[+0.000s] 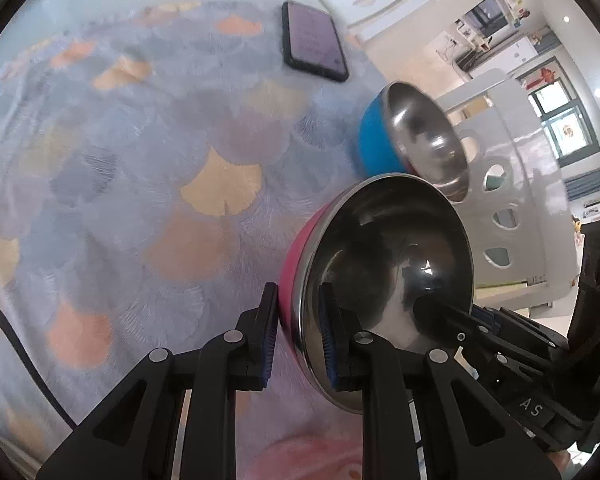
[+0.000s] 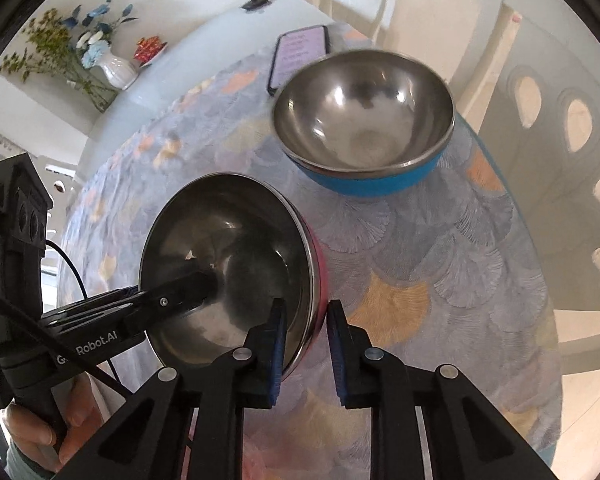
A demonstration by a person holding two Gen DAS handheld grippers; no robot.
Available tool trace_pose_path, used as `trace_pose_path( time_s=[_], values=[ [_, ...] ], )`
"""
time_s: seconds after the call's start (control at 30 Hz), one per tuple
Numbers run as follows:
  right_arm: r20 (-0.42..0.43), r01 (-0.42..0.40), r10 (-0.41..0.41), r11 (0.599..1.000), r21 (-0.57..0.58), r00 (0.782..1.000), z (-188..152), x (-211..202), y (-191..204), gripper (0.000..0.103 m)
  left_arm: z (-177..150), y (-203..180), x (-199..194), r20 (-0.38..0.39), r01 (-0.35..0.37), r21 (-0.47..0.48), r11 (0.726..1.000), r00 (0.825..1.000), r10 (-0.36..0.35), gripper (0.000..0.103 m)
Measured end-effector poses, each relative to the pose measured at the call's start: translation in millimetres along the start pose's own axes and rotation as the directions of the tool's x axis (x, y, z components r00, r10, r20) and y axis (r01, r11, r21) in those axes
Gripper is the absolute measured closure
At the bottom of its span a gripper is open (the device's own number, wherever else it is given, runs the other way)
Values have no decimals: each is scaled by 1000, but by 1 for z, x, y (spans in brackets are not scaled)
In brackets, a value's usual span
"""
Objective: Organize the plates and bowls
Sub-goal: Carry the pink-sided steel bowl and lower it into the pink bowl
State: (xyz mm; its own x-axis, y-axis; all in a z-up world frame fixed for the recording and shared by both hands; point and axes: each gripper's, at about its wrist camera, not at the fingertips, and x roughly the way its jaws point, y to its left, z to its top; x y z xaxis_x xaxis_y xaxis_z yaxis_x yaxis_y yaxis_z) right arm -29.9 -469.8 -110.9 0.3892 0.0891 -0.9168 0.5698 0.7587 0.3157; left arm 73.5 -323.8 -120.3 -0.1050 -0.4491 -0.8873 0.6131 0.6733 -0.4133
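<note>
Steel-lined pink bowl rim clenched by left tool and right tool, blue bowl nearby

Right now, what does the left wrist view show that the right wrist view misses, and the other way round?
Only the left wrist view: a room with windows behind the chairs.

Only the right wrist view: a flower vase, a red dish, and a hand holding the left claw.

Both: left claw and right claw clamped on opposite rims of the pink bowl, plus the blue bowl and phone.
</note>
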Motion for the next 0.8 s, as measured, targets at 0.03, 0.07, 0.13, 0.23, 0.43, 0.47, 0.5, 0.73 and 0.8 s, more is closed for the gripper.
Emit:
trace_pose_path(
  time_s=[0.03, 0.07, 0.13, 0.23, 0.43, 0.47, 0.5, 0.73, 0.8],
  values=[
    [3, -2, 2, 1000, -2, 1000, -1, -4, 2, 84, -3, -1, -7, 9, -1, 2, 1000, 1000, 1, 87],
    [5, -6, 6, 1000, -4, 1000, -1, -8, 4, 84, -6, -3, -15, 20, -2, 5, 1000, 1000, 2, 87],
    [15, -17, 18, 1000, -9, 1000, -3, -19, 10, 84, -14, -7, -33, 48, -4, 15, 1000, 999, 3, 87],
    [35, -30, 31, 999, -27, 999, -10, -38, 21, 84, -28, -9, -59, 86, -5, 22, 1000, 996, 4, 87],
    [52, -49, 52, 997, -56, 997, -40, -76, 44, 84, -65, -14, -105, 132, -10, 35, 999, 991, 5, 86],
    [47, -52, 55, 997, -59, 997, -48, -80, 48, 84, -74, -14, -110, 129, -15, 44, 999, 992, 10, 86],
    [41, -54, 57, 997, -61, 998, -53, -83, 51, 84, -82, -14, -114, 120, -22, 55, 998, 993, 16, 86],
    [-21, -35, 34, 997, -73, 999, -103, -91, 61, 84, -124, -15, -115, 86, -43, 87, 995, 996, 35, 86],
    [-42, -25, 22, 997, -72, 999, -113, -89, 60, 84, -135, -15, -111, 71, -44, 95, 994, 997, 38, 86]
  ],
)
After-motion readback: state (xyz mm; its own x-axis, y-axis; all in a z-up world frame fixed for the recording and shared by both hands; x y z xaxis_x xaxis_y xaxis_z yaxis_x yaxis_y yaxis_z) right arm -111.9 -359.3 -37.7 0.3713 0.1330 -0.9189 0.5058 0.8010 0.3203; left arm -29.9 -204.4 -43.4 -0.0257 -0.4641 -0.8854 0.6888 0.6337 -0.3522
